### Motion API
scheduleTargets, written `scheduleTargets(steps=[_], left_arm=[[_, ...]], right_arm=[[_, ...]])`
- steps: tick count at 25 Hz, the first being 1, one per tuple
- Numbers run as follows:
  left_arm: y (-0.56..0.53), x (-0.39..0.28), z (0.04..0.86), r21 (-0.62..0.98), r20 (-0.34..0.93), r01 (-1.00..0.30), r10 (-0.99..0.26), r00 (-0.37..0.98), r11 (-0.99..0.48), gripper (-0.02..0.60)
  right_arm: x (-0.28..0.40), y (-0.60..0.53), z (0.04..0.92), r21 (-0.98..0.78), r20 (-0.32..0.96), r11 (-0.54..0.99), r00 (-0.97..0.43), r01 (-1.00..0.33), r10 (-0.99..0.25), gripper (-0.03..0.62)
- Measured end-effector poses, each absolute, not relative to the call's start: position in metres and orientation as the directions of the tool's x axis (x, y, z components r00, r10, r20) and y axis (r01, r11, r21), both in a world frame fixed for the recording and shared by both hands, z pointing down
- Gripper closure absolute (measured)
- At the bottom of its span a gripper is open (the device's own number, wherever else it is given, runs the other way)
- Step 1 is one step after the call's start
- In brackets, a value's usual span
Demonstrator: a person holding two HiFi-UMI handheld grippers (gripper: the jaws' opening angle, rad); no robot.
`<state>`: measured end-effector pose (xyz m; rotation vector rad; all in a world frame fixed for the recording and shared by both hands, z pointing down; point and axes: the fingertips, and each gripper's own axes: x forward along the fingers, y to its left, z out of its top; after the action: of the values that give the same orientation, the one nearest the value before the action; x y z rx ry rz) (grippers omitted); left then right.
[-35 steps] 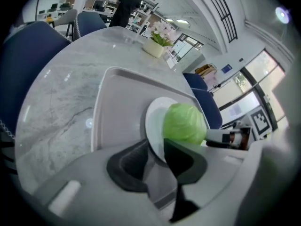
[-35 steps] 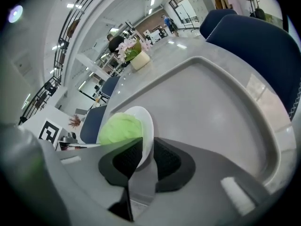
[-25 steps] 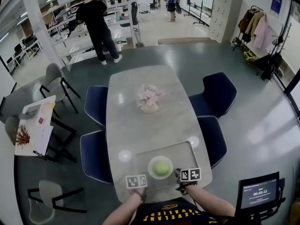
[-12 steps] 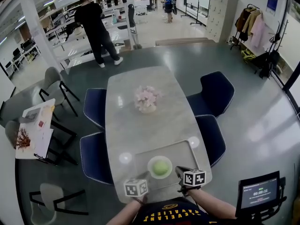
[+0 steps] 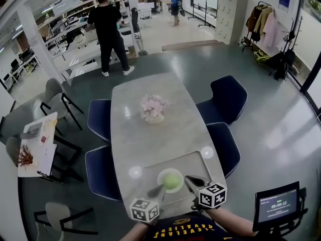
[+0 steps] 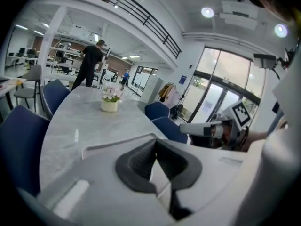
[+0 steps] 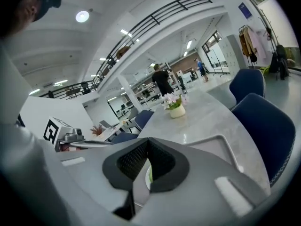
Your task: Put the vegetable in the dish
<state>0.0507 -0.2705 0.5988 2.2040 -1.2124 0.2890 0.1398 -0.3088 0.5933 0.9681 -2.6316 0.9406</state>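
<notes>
A round green vegetable (image 5: 171, 180) lies in a pale green dish (image 5: 162, 174) on a grey tray (image 5: 200, 160) at the near end of the table. My left gripper (image 5: 156, 190) hangs just left of the dish, pointing at it, jaws shut and empty. My right gripper (image 5: 191, 182) sits just right of the dish, also shut on nothing. In the left gripper view the pads (image 6: 141, 160) meet at the tip of my left gripper (image 6: 155, 143). In the right gripper view my right gripper (image 7: 147, 141) is shut, and a sliver of the green vegetable (image 7: 148, 175) shows below the tips.
A vase of pink flowers (image 5: 153, 109) stands mid-table. Blue chairs (image 5: 228, 98) line both long sides. A person in black (image 5: 108, 31) stands beyond the far end. A small screen (image 5: 276, 207) sits at my right.
Both grippers have lifted and pulled back slightly from the dish, so their jaws now show pointing at it. The vegetable stays in the dish.
</notes>
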Motion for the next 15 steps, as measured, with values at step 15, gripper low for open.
scheduleTargets(steps=[15], left_arm=[[-0.272, 0.078, 0.562, 0.362, 0.386, -0.775, -0.674, 0.63, -0.518, 0.58]], right_arm=[[0.118, -0.294, 0.541, -0.381, 0.258, 0.712, -0.807, -0.59, -0.531, 0.588]])
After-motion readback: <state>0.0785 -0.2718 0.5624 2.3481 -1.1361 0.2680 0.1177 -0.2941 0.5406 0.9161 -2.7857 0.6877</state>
